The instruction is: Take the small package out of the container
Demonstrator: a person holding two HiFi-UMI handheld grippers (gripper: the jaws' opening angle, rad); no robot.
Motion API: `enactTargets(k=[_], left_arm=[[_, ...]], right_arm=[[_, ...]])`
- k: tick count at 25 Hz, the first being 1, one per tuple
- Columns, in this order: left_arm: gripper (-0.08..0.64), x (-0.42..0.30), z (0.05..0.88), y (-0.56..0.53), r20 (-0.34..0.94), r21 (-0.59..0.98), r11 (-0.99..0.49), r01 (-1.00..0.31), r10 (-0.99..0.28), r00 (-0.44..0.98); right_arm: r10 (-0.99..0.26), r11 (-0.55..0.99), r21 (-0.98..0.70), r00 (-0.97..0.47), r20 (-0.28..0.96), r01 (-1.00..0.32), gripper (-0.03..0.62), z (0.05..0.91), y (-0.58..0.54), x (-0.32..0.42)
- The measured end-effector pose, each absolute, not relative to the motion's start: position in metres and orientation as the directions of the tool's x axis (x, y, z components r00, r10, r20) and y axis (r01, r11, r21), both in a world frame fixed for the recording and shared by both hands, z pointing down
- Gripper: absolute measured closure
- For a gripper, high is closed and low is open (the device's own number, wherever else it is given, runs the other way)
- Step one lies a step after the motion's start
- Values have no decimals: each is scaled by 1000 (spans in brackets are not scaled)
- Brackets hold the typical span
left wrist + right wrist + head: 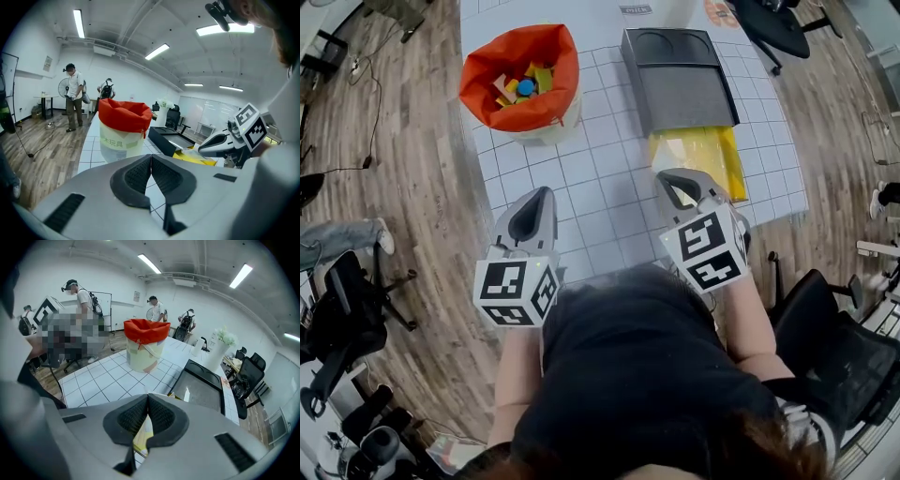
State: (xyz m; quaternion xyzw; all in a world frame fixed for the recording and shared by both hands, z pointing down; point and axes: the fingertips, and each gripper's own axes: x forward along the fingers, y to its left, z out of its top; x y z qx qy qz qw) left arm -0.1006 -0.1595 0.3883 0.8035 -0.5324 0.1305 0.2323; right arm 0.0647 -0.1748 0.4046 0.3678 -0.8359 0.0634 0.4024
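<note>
Yellow package (pixel 703 155) lies flat on the white gridded surface (pixel 609 187), near its right edge and just in front of the container. From the left: wood floor (pixel 422 187) runs along the surface's left edge, and the orange-lined bucket (pixel 520 75) of coloured blocks stands close to that edge, its pale side printed in green with what seems to read 木玩具. The left tool (pixel 546 191) hovers over bare grid, jaws together with nothing in them. Open squares lie between the two tools. The dark grey container (pixel 680 80) sits further back, its near end meeting the package's far edge; whether that edge is tucked inside I cannot tell. The visible part of the package is broader across than deep. The right tool (pixel 671 176) is closed on its near-left corner, a pale sliver showing between the pads. A black chair (pixel 811 309) stands beyond the right edge.
</note>
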Motion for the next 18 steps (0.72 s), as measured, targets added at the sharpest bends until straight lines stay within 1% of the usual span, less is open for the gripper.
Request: enactTargets(k=[7, 18], left_arm=[[534, -128, 378, -143, 432, 229, -304, -925, -819, 377], [534, -154, 375, -134, 431, 224, -254, -941, -840, 329]], right_arm=[[-591, 726, 211, -435, 679, -655, 575, 385, -160, 32], [-568, 762, 178, -508, 648, -623, 575, 378, -145, -4]])
